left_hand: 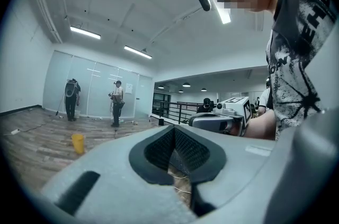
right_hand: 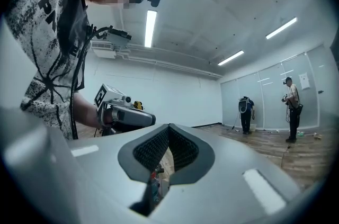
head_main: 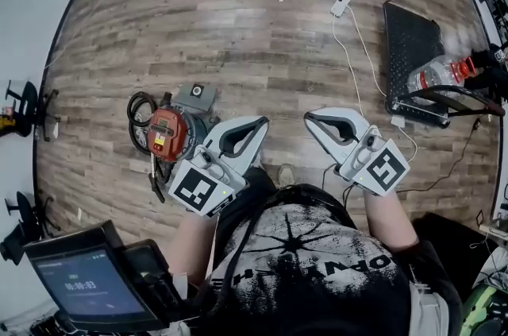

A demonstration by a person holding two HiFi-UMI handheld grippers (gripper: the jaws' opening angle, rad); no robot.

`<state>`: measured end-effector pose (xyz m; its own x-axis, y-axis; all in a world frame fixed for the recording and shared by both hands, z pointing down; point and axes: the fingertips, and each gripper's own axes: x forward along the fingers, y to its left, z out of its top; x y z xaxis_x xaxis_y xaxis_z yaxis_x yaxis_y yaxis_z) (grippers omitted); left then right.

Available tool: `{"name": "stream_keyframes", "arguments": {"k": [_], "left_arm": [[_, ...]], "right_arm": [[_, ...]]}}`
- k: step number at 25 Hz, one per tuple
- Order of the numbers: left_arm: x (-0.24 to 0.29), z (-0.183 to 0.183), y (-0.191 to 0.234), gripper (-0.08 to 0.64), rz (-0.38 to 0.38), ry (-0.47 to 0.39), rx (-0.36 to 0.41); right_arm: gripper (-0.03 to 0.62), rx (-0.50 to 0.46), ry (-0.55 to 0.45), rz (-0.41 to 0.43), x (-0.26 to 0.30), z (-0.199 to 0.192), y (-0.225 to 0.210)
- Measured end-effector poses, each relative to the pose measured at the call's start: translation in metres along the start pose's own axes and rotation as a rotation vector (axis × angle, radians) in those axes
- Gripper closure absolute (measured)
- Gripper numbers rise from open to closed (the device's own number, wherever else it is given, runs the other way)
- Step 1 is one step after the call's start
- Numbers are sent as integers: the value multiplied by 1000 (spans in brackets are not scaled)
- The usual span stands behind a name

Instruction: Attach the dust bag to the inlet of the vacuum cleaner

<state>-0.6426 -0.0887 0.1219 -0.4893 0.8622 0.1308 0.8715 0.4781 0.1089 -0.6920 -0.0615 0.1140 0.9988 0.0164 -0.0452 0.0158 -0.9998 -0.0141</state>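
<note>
The left hand-held gripper (head_main: 254, 128) and the right hand-held gripper (head_main: 317, 122) are hovering side by side above the wood-plank floor (head_main: 262, 32), each with its jaws pressed together on nothing. The small round red-and-grey vacuum cleaner (head_main: 168, 133) is lying at centre left of the head view, just left of the left one.

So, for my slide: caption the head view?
Left gripper and right gripper, both shut and empty, near the red vacuum cleaner.
</note>
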Motion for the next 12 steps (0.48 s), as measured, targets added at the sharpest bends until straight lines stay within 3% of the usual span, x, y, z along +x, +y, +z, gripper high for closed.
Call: {"name": "stream_keyframes", "arguments": {"k": [4,12], "left_arm": [[2,0,24,559,1,-14,-9],[35,11,109,560,-40,-33,-15]], "right_arm": [[588,-11,-19,8,27,3,-10],[588,-52,18,-7,92,8,-72]]}}
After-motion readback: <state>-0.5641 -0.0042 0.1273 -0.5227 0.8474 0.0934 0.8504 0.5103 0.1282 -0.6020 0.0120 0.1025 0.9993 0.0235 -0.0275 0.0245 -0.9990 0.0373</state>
